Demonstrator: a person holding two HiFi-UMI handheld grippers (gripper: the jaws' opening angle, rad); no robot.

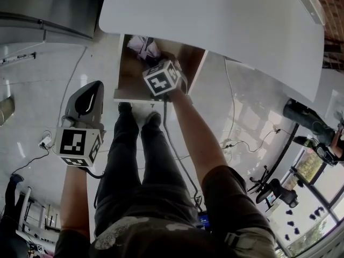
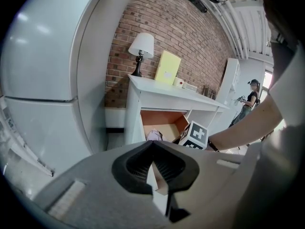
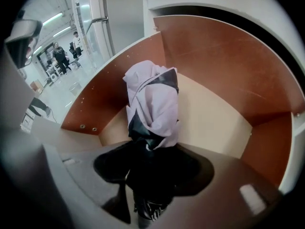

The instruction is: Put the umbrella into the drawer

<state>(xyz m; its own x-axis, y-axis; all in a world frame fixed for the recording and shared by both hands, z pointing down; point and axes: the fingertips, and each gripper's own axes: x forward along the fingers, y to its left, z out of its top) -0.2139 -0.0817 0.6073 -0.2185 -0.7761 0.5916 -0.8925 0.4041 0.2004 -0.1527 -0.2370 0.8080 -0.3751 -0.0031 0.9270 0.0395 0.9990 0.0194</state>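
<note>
- Gripping the umbrella (image 3: 155,104) by its dark end, the right hand-held gripper (image 3: 148,152) points steeply down into the open drawer (image 3: 224,70); jaws clamped on it, part-way wide.
- Umbrella: folded, lilac w/ black panels, inside the drawer. Its lilac end reaches toward the pale drawer bottom; can't tell if it touches.
- Drawer: brown walls inside, pulled out from under the white bench (image 1: 215,15).
- Left hand-held gripper (image 2: 152,144): off to the left, well apart from the drawer, above the floor (image 1: 32,122); jaw tips together, nothing btwn them.
- Person's legs (image 1: 129,160) stand just in front of the drawer.
</note>
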